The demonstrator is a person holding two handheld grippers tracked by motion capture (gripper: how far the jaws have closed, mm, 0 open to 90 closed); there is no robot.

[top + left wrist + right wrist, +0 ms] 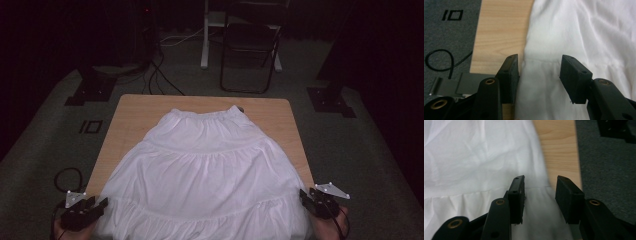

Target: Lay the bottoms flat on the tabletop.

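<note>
**White skirt lies flat, no fold made yet**

The white skirt [205, 170] lies spread out flat on the wooden bench [135, 112]. Its waistband is at the far end and its wide bottom hem is at the near end, close to the person. The hem hangs a little over the near edge. The skirt covers most of the bench top. It looks smooth, with just a few soft wrinkles, and no part is folded over another part.

The left tongs [100, 204] sit at the near left corner of the skirt. Their jaws stand apart, with the skirt's side edge lying between them. The pads do not press on the cloth. The right tongs [305, 196] sit at the near right corner, and they match: jaws apart, cloth between, no pinch.

So the work looks like it is at the very start. The skirt is laid out, and both tongs are in place at the two near corners. What is left is to grab the corners and then most likely fold the skirt.

Beyond the bench, a dark chair [250, 50] stands on the grey floor.
</note>
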